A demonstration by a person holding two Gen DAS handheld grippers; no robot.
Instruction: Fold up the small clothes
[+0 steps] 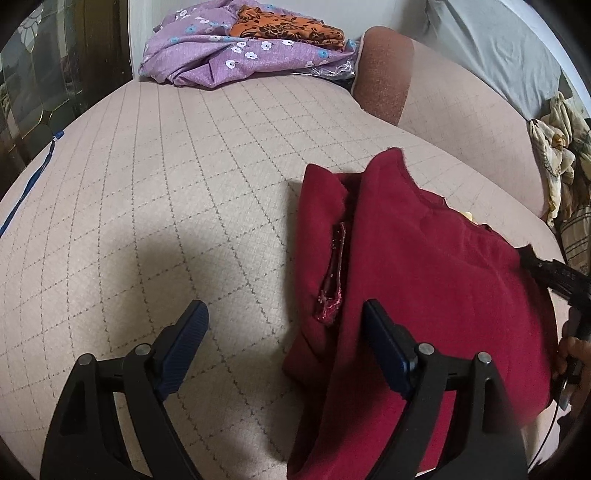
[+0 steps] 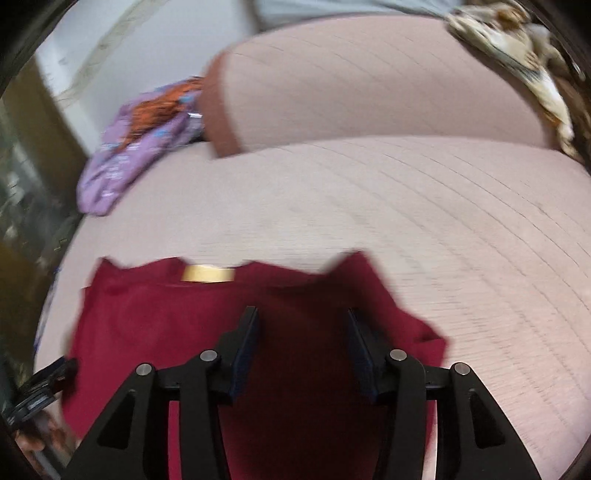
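A dark red garment [image 1: 424, 277] lies partly folded on the beige quilted bed [image 1: 147, 184], with a sequined strip [image 1: 332, 273] showing at its left fold. My left gripper [image 1: 284, 310] is wide open at the garment's left edge, one finger over the cloth and one over bare bed, pressing on nothing. In the blurred right wrist view my right gripper [image 2: 303, 315] hovers open over the red garment [image 2: 166, 317], below its yellow neck label [image 2: 208, 275]; no cloth sits between its pads. The right gripper [image 1: 554, 273] and a hand [image 1: 572, 354] show at the garment's right side.
A purple flowered cloth [image 1: 207, 55] with an orange patterned cloth [image 1: 288, 29] on it lies at the far end. A reddish-brown bolster [image 1: 384, 74] and a grey pillow [image 1: 498, 48] sit behind. A crumpled patterned cloth [image 1: 557, 147] is at the right; a glass door [image 1: 37, 74] stands left.
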